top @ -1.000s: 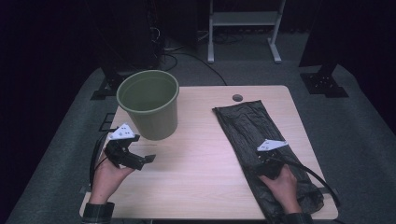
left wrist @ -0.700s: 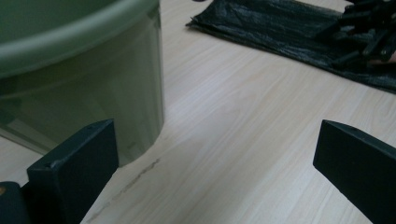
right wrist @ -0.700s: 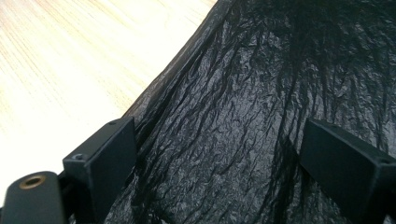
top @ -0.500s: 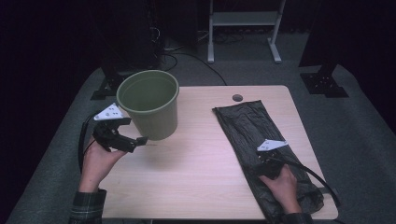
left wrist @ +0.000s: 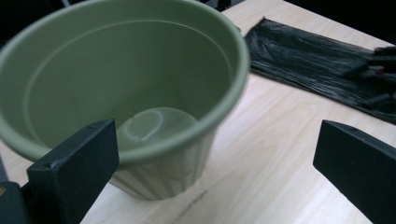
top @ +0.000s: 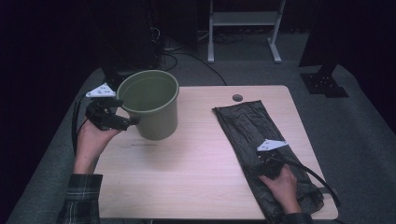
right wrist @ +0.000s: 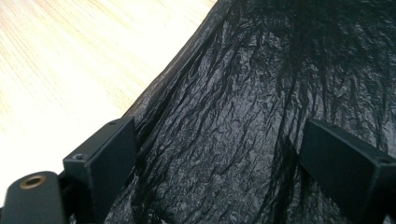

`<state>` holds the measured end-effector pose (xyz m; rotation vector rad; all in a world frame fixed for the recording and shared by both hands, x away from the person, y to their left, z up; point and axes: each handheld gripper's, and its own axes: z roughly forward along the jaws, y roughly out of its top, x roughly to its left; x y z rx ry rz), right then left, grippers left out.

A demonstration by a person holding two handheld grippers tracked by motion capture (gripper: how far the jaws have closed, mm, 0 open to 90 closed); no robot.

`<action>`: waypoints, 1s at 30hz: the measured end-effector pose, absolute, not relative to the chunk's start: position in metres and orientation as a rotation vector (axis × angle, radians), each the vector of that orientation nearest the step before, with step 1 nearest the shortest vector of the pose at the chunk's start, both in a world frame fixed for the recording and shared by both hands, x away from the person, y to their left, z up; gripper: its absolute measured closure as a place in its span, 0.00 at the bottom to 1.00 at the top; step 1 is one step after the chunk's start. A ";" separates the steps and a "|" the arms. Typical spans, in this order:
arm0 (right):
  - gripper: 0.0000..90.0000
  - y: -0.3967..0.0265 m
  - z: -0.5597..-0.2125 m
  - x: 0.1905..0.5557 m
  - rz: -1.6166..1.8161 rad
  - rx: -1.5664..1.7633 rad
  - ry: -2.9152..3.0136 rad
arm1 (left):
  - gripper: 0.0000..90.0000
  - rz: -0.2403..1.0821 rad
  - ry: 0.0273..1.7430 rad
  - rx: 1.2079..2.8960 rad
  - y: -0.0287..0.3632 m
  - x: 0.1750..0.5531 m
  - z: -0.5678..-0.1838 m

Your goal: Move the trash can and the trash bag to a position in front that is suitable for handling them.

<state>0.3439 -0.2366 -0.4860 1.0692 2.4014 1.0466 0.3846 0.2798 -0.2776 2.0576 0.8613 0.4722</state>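
Note:
An empty olive-green plastic bucket (top: 152, 105) stands upright on the far left part of the wooden table (top: 196, 158). My left gripper (top: 130, 122) hovers at the bucket's left side, pointing at its wall. Its jaws stand wide open in the left gripper view, with the bucket (left wrist: 93, 79) just ahead and nothing between them. A flat, crinkled black plastic bag (top: 247, 130) lies lengthwise on the right side of the table. My right gripper (top: 265, 159) rests low over the bag's near half. The right gripper (right wrist: 224, 163) is open, with the bag (right wrist: 261, 93) lying flat beneath its jaws.
A round cable hole (top: 237, 98) sits in the table's far edge near the bag. Behind the table stand a white metal frame (top: 243, 28) and a black stand base (top: 324, 79) on grey carpet. Bare wood lies between bucket and bag.
My left hand has lifted off the table's near left and moved away and up to the bucket's left side. The right hand, the bag and the bucket have stayed put.

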 end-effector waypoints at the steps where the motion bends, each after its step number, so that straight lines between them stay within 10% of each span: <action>1: 0.11 -0.237 -0.486 0.344 1.047 1.069 2.402 | 0.00 0.476 0.863 2.059 0.281 0.388 -0.277; 30: 0.11 -0.237 -0.486 0.344 1.047 1.069 2.400 | 0.00 0.479 1.021 2.082 0.319 0.455 -0.294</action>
